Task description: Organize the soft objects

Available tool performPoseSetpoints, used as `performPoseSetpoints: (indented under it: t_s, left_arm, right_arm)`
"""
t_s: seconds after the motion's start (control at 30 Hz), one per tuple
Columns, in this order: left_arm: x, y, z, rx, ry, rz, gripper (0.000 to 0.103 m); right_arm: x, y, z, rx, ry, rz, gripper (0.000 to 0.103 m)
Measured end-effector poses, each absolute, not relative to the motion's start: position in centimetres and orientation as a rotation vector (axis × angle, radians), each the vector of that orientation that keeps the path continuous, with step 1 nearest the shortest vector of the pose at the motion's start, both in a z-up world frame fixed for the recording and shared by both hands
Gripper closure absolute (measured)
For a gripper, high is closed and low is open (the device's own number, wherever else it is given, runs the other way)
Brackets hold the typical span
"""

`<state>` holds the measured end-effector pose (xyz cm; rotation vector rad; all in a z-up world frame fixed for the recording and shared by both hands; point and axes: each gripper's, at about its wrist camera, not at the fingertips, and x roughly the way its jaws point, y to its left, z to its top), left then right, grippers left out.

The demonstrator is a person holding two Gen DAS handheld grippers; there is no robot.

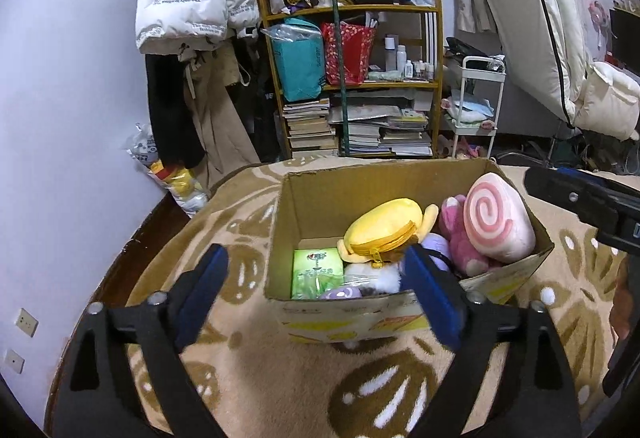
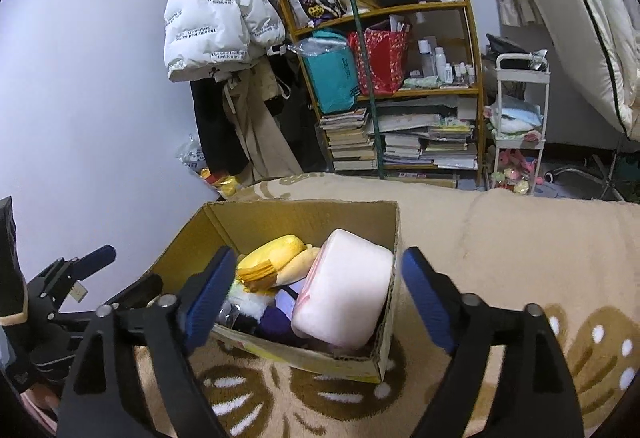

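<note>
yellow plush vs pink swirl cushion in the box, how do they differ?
The yellow plush is rounded with a zipper seam; the pink swirl cushion is a flat-faced slab with a spiral print. The plush lies mid-box; the cushion leans tilted in the corner, poking over the cardboard box rim. Both are soft and inside the box.

The brown corrugated cardboard box [image 1: 316,186] looks matt and papery, its cut edges rough. Inside, the round pink swirl plush cushion [image 1: 498,224] and the yellow zipped plush pouch [image 1: 380,228] are soft, fuzzy cloth. The beige patterned carpet [image 1: 280,378] has a short, woolly pile. The tongs' blue pads [image 1: 430,288] look matt and rubbery on black plastic arms with shiny metal rivets.
</note>
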<state>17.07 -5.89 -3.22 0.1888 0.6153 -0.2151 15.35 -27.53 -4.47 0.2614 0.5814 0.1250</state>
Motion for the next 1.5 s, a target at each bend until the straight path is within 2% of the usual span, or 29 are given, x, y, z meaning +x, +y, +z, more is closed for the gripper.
performPoseSetpoints:
  t_s: [0.1,0.7,1.03,1.5]
  left_arm:
    - [16.4,-5.6,-2.3,0.192,0.599,-0.189,0.005]
    - [9.9,-4.0,2.4,0.196,0.552,-0.174,0.004]
    - [5.1,-3.0,4.4,0.216,0.458,-0.189,0.004]
    - [2.1,-1.9,4.4,0.178,0.374,-0.161,0.004]
  right_arm:
    - [14.4,-27.5,-3.6,0.252,0.558,0.092,0.000]
    - [8.7,-28.5,1.4,0.239,0.474,0.053,0.000]
    - [4.4,-28.3,4.1,0.202,0.398,0.018,0.000]
    - [0.1,-28.4,3.9,0.161,0.389,-0.017,0.000]
